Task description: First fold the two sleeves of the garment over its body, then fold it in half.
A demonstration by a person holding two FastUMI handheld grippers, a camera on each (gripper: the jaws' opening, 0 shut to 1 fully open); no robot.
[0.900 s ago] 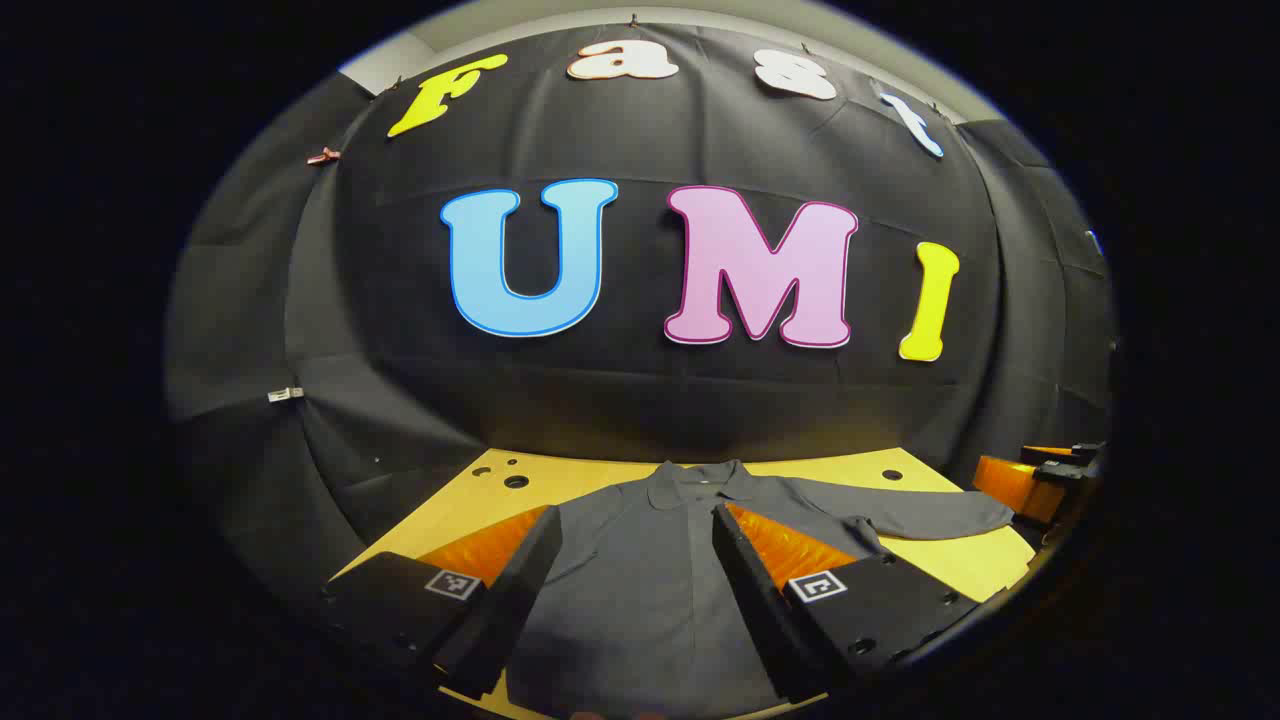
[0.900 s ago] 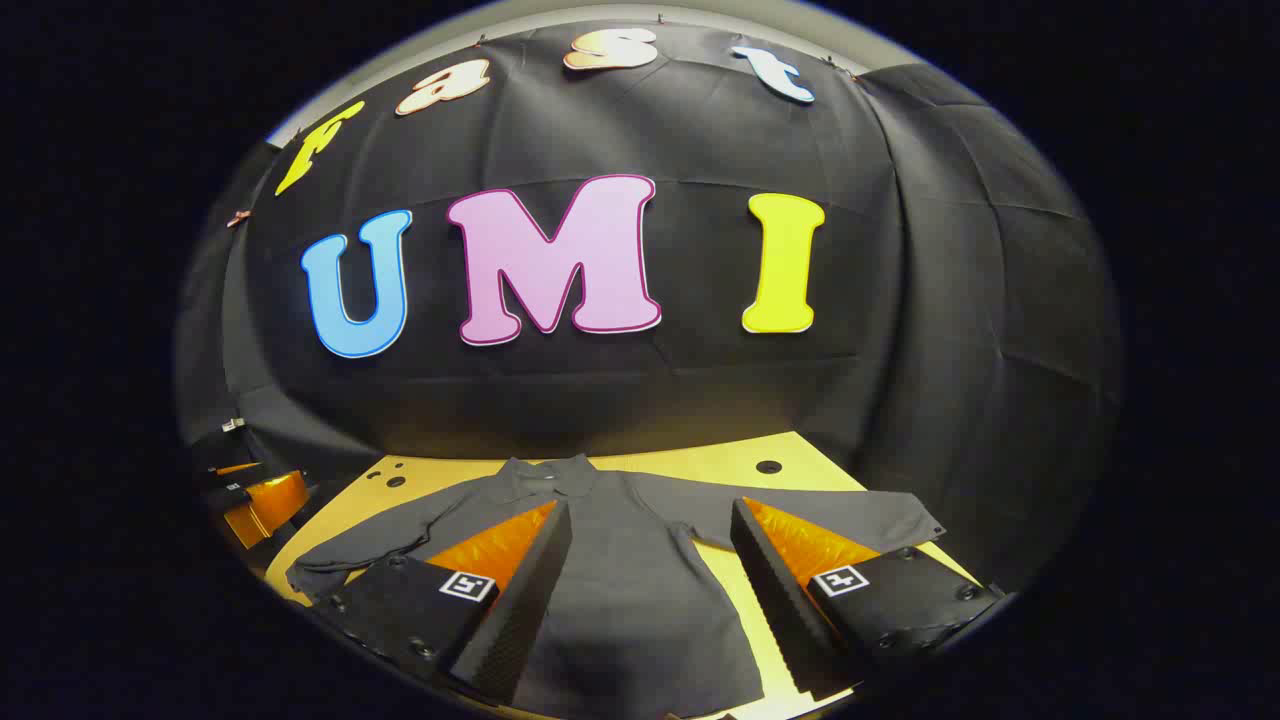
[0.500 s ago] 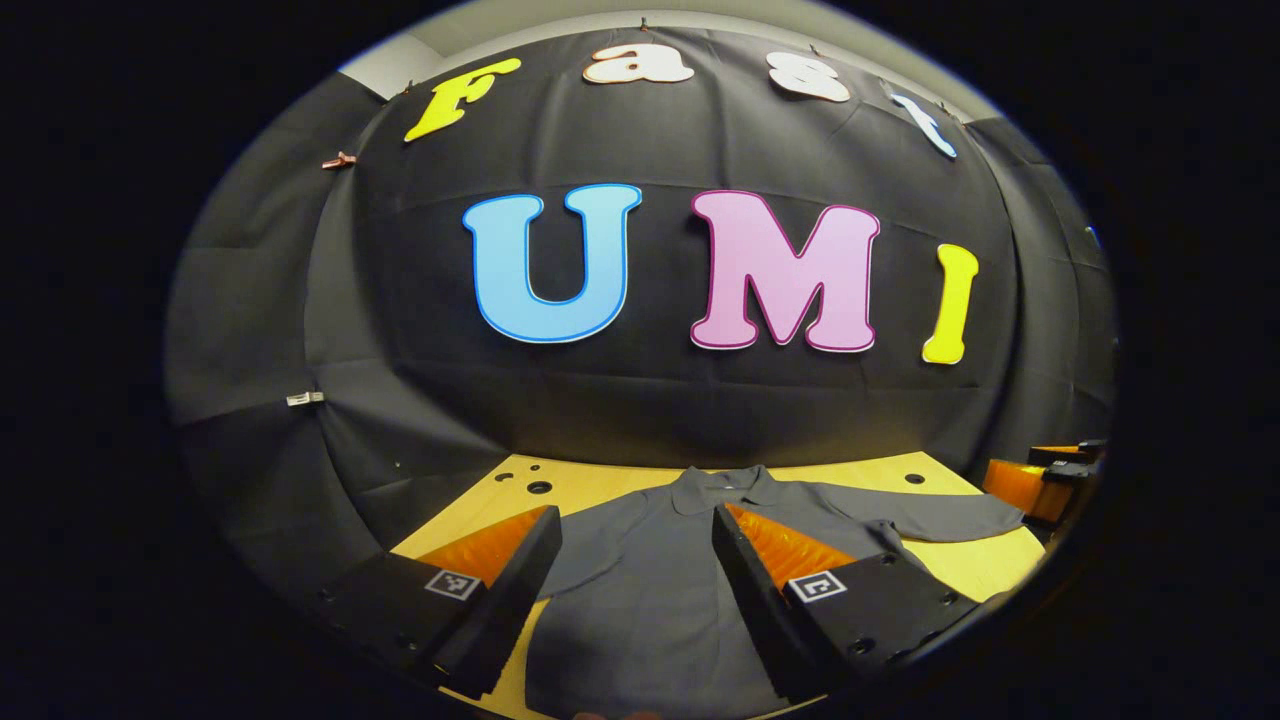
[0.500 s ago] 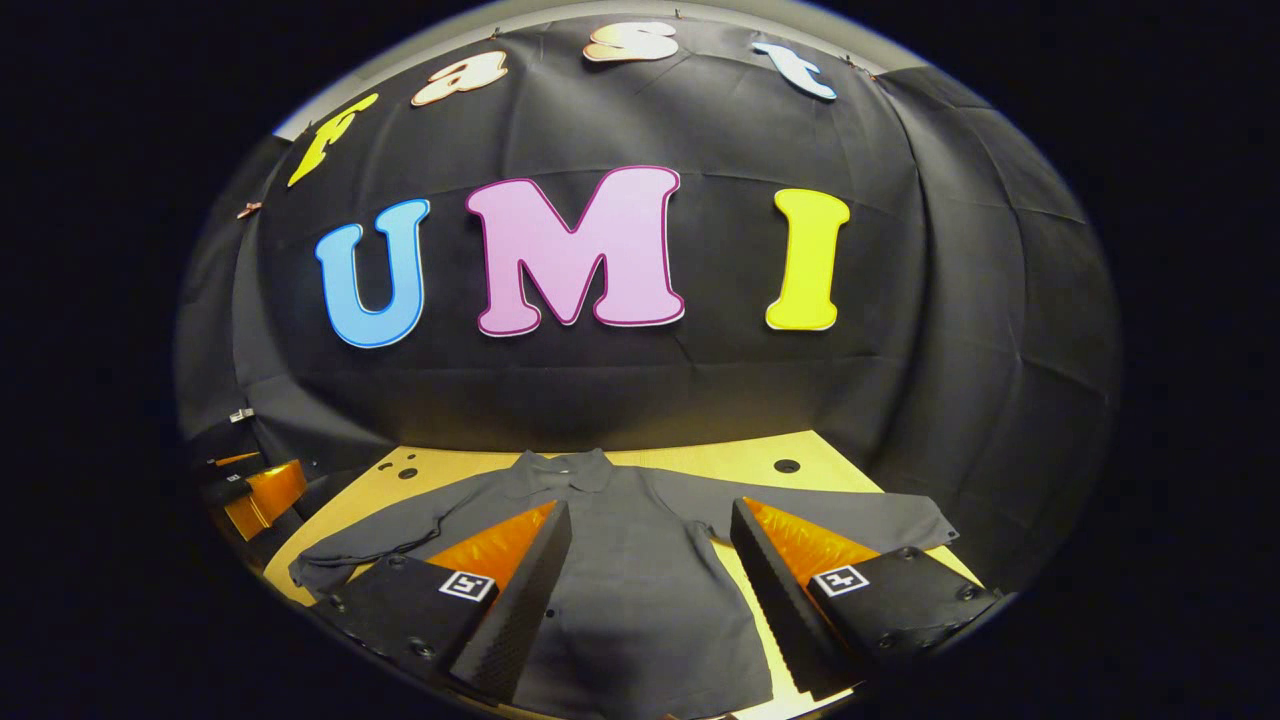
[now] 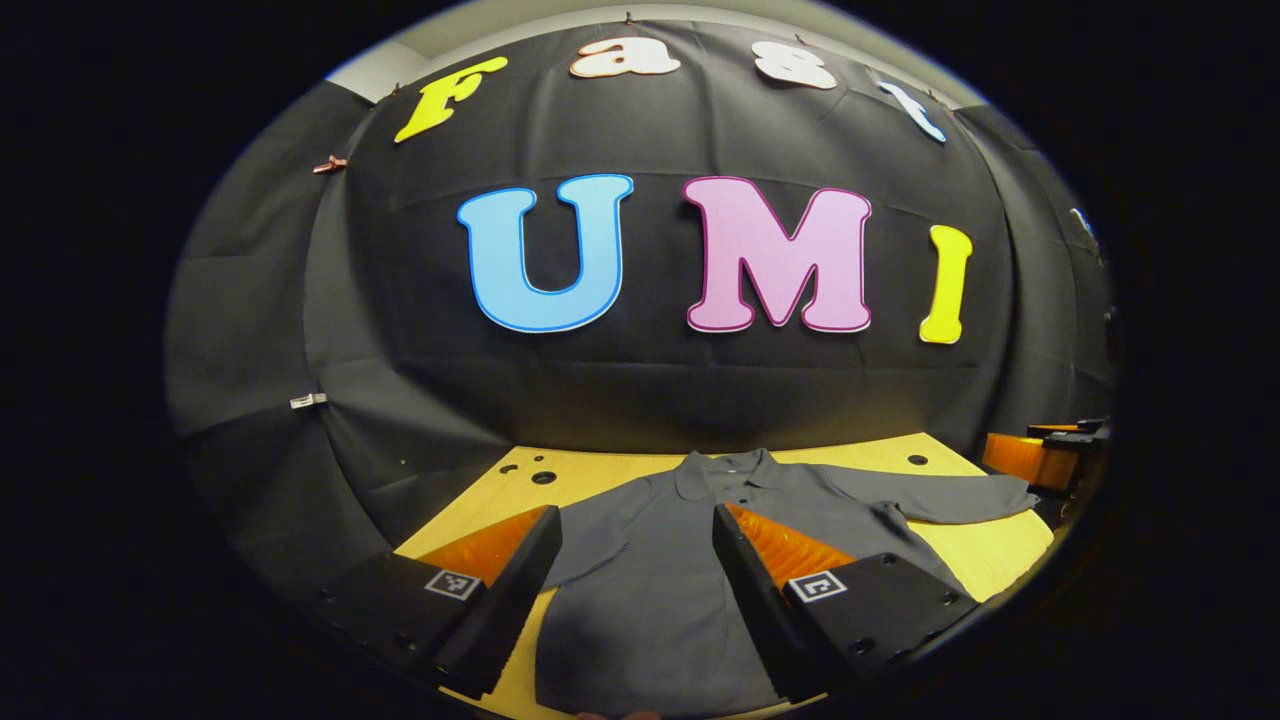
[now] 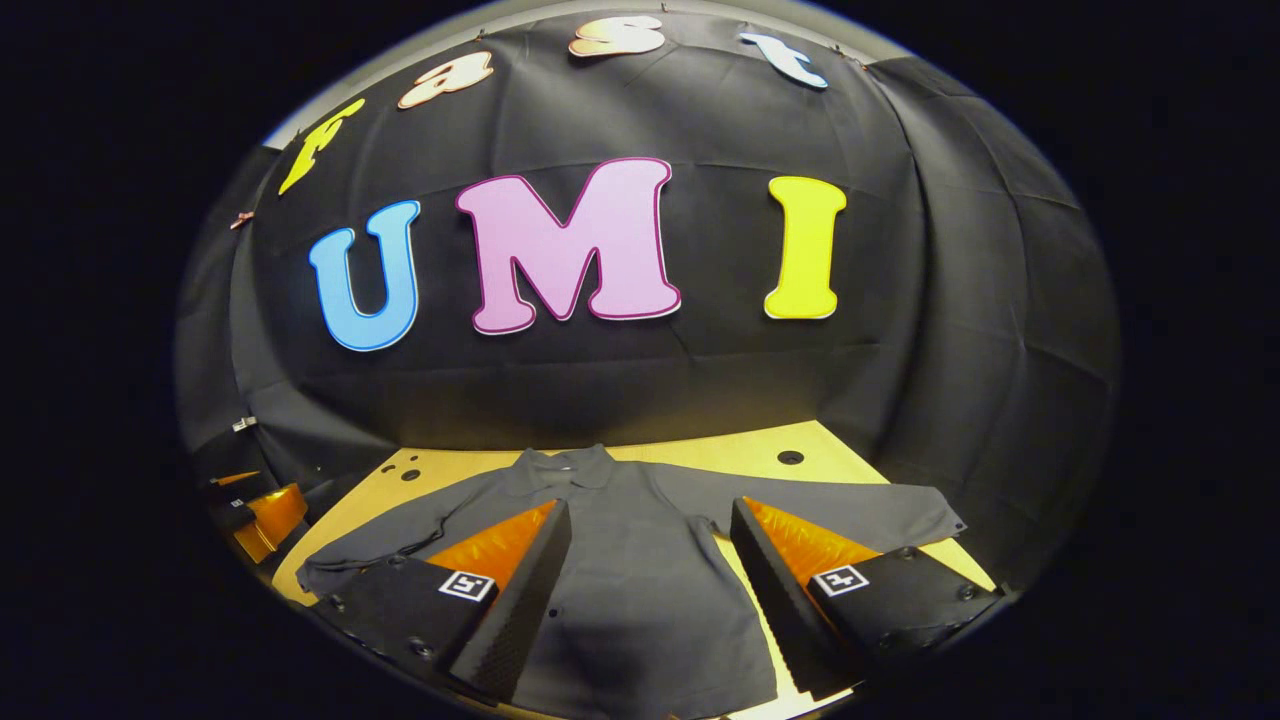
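Fingers apart on both the left gripper [image 5: 636, 535] and right gripper [image 6: 650, 530], each above and clear of the grey shirt [image 6: 620, 570], which lies flat on the yellow table [image 5: 590, 472], collar toward the wall, both sleeves spread out.

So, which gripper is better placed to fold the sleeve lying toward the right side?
Probably the right gripper. In the left gripper view it hangs beside the end of that sleeve, and its jaws are open. The left gripper is over the middle of the shirt.
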